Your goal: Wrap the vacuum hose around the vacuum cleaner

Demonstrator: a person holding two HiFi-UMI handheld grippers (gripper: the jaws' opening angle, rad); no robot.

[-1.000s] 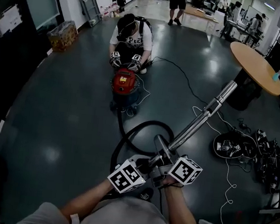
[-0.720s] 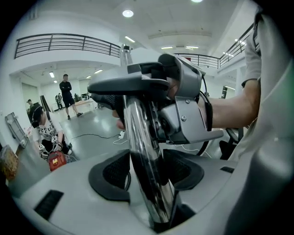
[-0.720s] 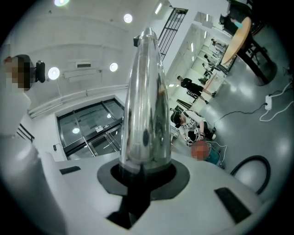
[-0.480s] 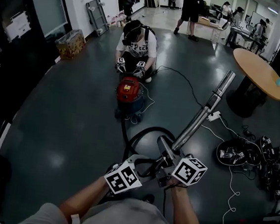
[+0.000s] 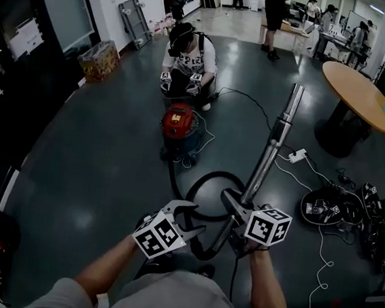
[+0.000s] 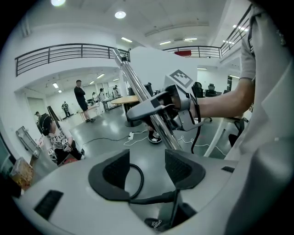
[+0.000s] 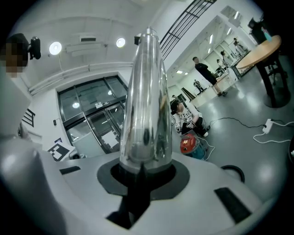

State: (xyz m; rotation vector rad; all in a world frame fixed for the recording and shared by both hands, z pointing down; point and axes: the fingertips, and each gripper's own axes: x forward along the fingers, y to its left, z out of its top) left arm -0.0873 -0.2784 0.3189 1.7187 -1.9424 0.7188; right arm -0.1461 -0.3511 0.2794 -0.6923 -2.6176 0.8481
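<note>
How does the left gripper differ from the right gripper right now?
The left gripper has its jaws apart, having just been opening, with nothing gripped; the right gripper has its jaws shut on the metal tube. The left gripper sits beside the tube, while the right gripper carries it. Both bear a marker cube.

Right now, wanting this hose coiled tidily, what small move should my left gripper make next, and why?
Probably lower the left gripper onto the black hose loop ahead of it. Its jaws have just been opening, with nothing between them, while the right gripper is shut on the metal wand.
</note>
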